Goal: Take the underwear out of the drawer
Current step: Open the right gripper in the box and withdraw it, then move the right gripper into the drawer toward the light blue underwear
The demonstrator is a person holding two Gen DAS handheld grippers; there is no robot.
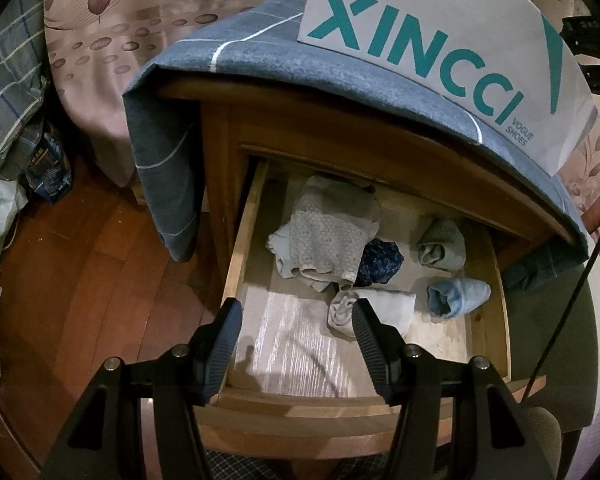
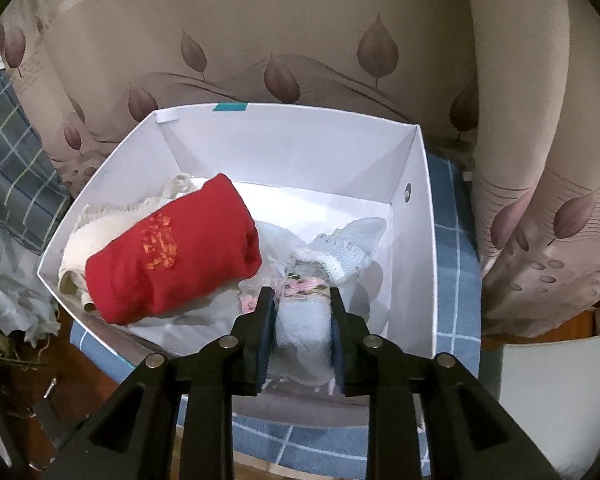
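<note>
Over the white box (image 2: 416,216), the right gripper (image 2: 302,300) pinches a soft, light rolled pale-blue garment (image 2: 302,332) mid-roll; the left gripper (image 1: 296,312) hangs spread above the drawer (image 1: 240,240).

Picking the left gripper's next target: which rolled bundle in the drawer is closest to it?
The white rolled bundle, right beside the left gripper's right finger. The light blue roll and grey roll lie farther right, the dark blue patterned one farther back.

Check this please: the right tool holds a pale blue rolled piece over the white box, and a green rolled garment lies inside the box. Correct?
Not quite. The rolled garment in the white box is red, not green, as the right wrist view shows. The right tool does have a pale blue rolled piece between its fingers.
</note>
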